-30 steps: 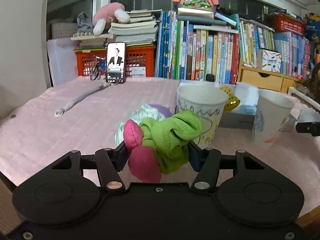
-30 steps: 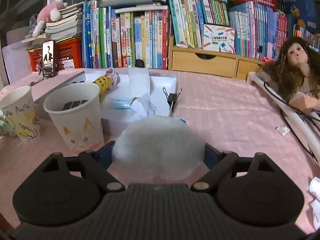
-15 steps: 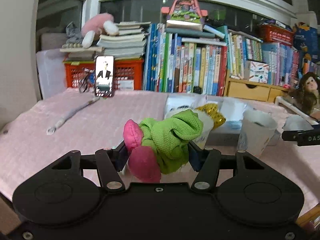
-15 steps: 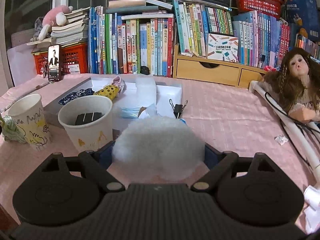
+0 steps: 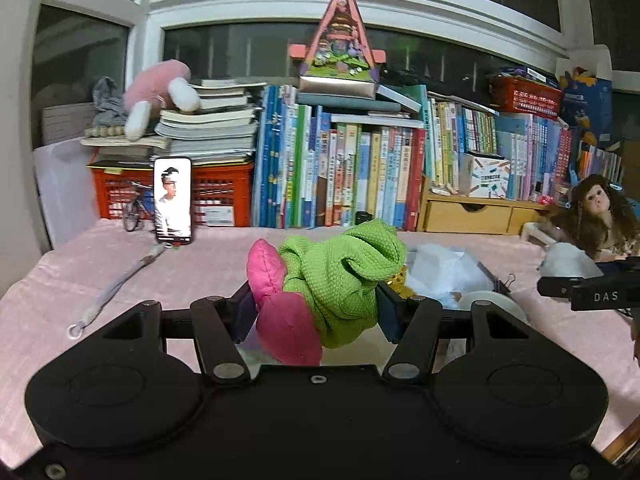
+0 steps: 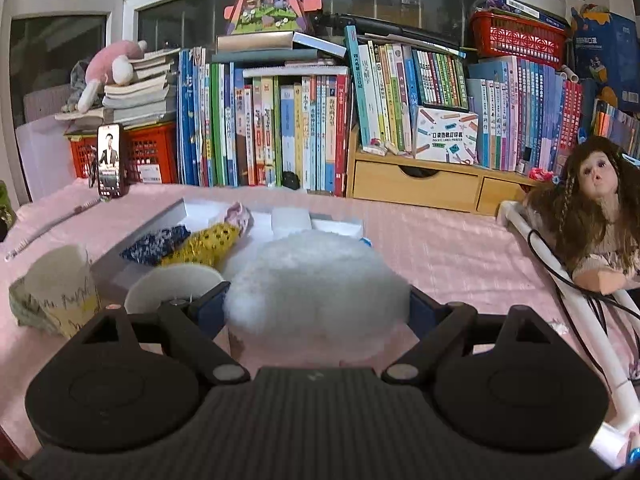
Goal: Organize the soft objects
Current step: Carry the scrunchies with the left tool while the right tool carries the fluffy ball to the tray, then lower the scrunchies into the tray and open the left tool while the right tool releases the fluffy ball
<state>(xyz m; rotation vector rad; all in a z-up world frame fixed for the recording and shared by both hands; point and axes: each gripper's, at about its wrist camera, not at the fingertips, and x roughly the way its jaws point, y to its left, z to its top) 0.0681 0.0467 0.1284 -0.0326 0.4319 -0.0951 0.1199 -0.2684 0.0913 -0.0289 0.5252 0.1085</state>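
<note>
My left gripper point(image 5: 316, 306) is shut on a green knitted soft toy point(image 5: 344, 276) with pink stuffed parts point(image 5: 286, 330), held above the pink table. In the right wrist view my right gripper point(image 6: 318, 306) is shut on a white fluffy ball point(image 6: 316, 280), also lifted. Beyond it lies a shallow white box point(image 6: 176, 216) holding a yellow sequin pouch point(image 6: 204, 246), a dark patterned piece point(image 6: 158, 242) and a pink cloth item point(image 6: 238, 214). The right gripper point(image 5: 576, 280) with its white ball shows at the right edge of the left wrist view.
Two paper cups point(image 6: 60, 284) point(image 6: 172, 286) stand left of the box, one with a knitted item point(image 6: 20, 308) beside it. A phone point(image 6: 110, 160) leans at the back left, a cord point(image 5: 116, 284) lies near it. A doll point(image 6: 596, 204) and white tube point(image 6: 560, 280) sit right. Books line the back.
Both grippers have risen with their loads; the cups and box now sit lower in both views. The left view has swung right, bringing the doll and right gripper into sight.
</note>
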